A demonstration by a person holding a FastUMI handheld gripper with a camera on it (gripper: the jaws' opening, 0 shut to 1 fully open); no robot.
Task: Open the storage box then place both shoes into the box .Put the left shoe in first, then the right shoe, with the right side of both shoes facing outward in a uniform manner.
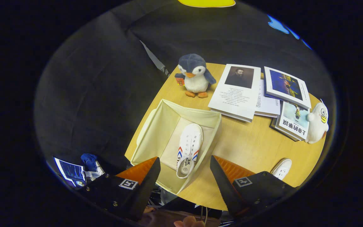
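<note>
So the gripper [185,171] is hanging above the near end of the storage box [156,126] with its fingers spread wide apart and nothing between them except the view down onto the heel of the shoe in the box [188,148]. Progress-wise I'd say we're about halfway: the box is open, its cream fabric walls standing up, and one white shoe with red and blue side stripes is lying inside on the floor of it, heel toward the gripper and toe pointing away. I'd guess that's the left shoe since the task wants that one first, but honestly from this angle I can't tell left from right, or which side ends up facing outward. What's left is the second shoe [281,168], which sits out on the tabletop [247,142] just past the right finger, half hidden behind it, well apart from the box. Grabbing it means swinging over to the right, and the stretch of tabletop between box and shoe looks bare, so nothing really blocks that. Further out there's a spread of books [257,94], with a white duck plush [317,122] beside them on the right, and a penguin plush [194,75] standing just beyond the far wall of the box. None of it crowds the box opening.
</note>
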